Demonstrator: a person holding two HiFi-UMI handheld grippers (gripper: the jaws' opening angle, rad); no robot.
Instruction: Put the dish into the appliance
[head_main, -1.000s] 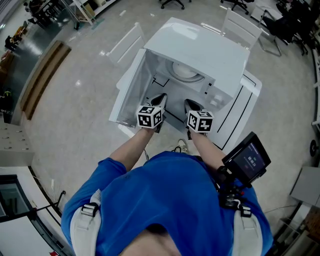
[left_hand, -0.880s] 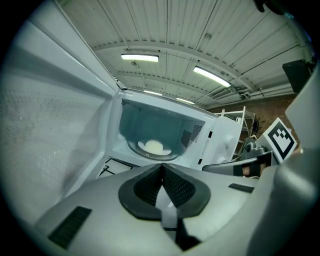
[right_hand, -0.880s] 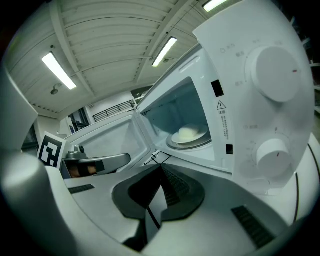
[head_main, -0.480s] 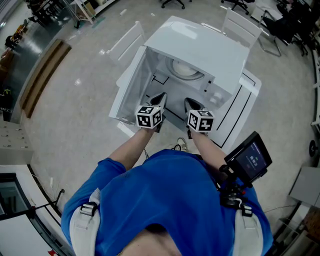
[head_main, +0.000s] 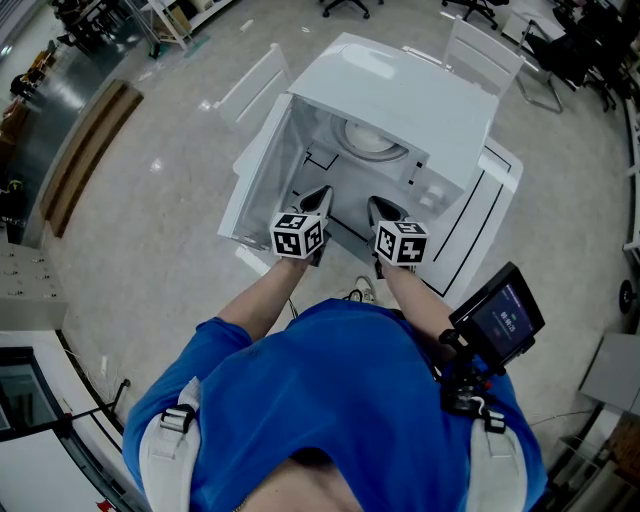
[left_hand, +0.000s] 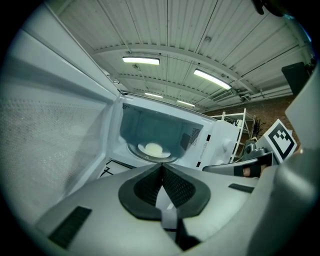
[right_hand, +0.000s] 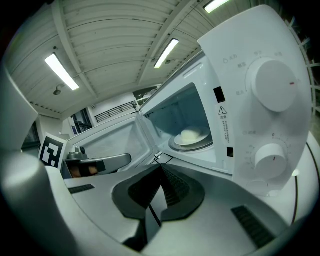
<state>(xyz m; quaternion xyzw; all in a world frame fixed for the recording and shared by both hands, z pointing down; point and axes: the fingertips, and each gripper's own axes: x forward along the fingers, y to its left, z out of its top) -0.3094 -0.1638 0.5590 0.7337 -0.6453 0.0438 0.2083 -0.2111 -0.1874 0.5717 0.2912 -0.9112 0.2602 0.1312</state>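
While held side by side before the open microwave (head_main: 400, 95), clamped fully shut on nothing: left gripper (head_main: 320, 196) and right gripper (head_main: 378, 208) alike, 2 empty pairs of jaws. Resting inside, at the middle of the turntable (left_hand: 137, 154): dish (left_hand: 154, 149) bearing a pale lump. Swung wide at the left: door (head_main: 258, 175).
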